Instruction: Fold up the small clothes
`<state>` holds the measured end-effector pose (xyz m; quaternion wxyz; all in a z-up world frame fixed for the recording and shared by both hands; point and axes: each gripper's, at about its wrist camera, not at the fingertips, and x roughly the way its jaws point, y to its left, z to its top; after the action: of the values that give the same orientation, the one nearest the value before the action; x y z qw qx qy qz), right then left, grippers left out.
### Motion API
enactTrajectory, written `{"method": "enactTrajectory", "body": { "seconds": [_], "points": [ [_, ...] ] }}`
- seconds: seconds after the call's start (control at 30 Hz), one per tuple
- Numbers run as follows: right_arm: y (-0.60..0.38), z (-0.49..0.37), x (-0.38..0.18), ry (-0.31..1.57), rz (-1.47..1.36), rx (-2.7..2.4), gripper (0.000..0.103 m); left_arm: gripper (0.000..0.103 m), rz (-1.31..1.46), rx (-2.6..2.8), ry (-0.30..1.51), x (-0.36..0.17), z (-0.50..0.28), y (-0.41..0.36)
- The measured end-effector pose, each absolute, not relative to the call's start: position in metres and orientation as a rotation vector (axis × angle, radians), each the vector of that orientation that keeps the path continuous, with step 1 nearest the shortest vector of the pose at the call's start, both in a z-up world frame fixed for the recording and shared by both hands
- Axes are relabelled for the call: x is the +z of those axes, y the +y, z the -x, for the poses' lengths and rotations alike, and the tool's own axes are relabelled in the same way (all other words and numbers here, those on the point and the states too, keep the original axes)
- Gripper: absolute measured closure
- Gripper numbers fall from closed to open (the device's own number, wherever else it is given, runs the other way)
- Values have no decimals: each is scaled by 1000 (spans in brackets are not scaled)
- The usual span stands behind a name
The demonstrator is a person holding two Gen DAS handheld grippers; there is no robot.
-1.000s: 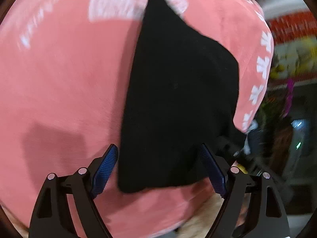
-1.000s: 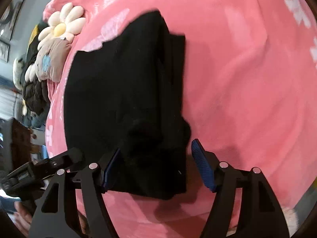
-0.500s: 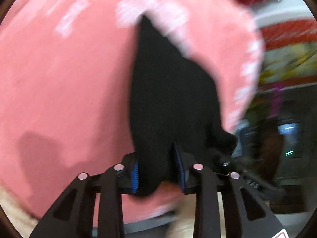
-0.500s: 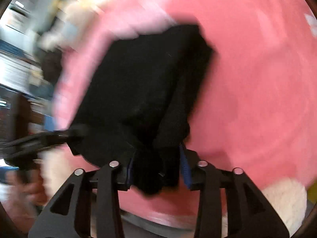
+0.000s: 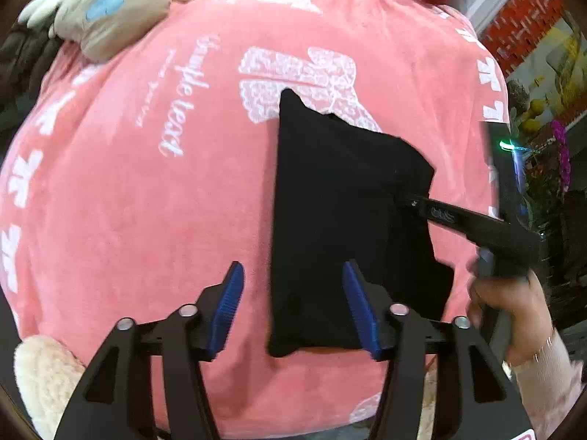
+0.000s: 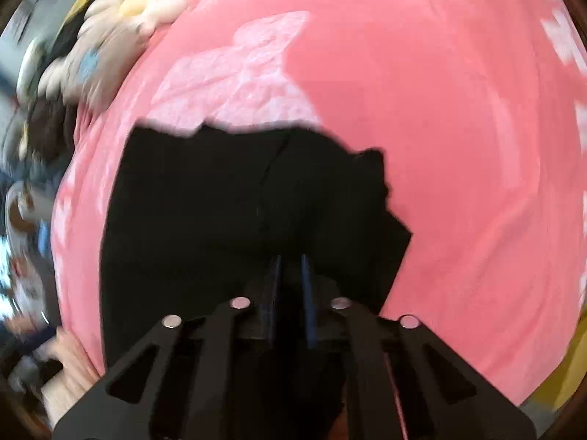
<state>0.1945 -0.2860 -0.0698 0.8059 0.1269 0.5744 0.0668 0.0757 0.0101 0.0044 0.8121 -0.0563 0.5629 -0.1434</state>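
Black cloth (image 5: 341, 220), folded into a tall narrow shape, lies on the pink blanket (image 5: 154, 220) we work over, right of the blanket's white script lettering and partly covering a white lace-like print. From the left wrist view we see its long edges running up and away from us and its lower end bunched near our left gripper (image 5: 293, 308). That gripper's jaws have just been opening; they stand fairly wide, the left blue pad over bare pink blanket, the right pad over the cloth's lower part, and neither presses on it. Our right gripper (image 6: 291, 286) shows the opposite: its jaws have just been closing and now stand nearly together with a fold of the black cloth pinched between them. In the left wrist view that same gripper reaches in from the right, its tip at the cloth's right edge, with a hand (image 5: 510, 315) and a pale sleeve behind it. Farther out, a beige plush toy with cream daisy petals (image 6: 139, 3) rests at the blanket's upper left corner, and a cream fleecy patch (image 5: 44, 377) shows at the lower left.
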Motion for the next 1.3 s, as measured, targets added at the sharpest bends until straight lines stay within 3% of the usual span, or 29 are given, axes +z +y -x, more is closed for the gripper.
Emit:
{"method": "enactTrajectory", "body": {
  "seconds": [0.07,0.13,0.3,0.37,0.4,0.5,0.6,0.83,0.93,1.0,1.07,1.17,1.3],
  "points": [
    [-280,-184,-39,1146,-331,187,91,36,112,-306,1196,5,-68,19],
    [-259,-177,-23,1137,-350,282,92,35,115,-296,1213,-2,-66,23],
    [-178,-200,-79,1293,-225,363,95,35,125,-279,1287,-17,-61,26],
    [-170,-211,-77,1273,-231,349,95,35,113,-274,1285,-15,-59,25],
    [-169,-212,-68,1273,-237,344,89,35,108,-273,1279,-13,-56,25],
    [-167,-200,-42,1212,-271,388,89,31,95,-281,1255,-9,-53,24],
    [-151,-197,-81,1304,-195,380,91,31,102,-288,1271,-14,-54,21],
    [-194,-158,-22,1149,-155,291,90,31,75,-271,1278,-8,-52,15],
    [-241,-121,-53,1233,-141,145,91,31,71,-274,1282,-10,-52,14],
    [-269,-102,-82,1299,-198,91,98,31,60,-273,1287,-13,-51,11],
    [-281,-88,-74,1280,-265,82,97,31,39,-265,1301,-16,-50,6],
    [-283,-75,-61,1255,-294,79,89,31,25,-270,1296,-14,-46,1],
    [-292,-68,-64,1248,-330,67,56,30,2,-273,1294,-15,-43,-9]
  ]
}}
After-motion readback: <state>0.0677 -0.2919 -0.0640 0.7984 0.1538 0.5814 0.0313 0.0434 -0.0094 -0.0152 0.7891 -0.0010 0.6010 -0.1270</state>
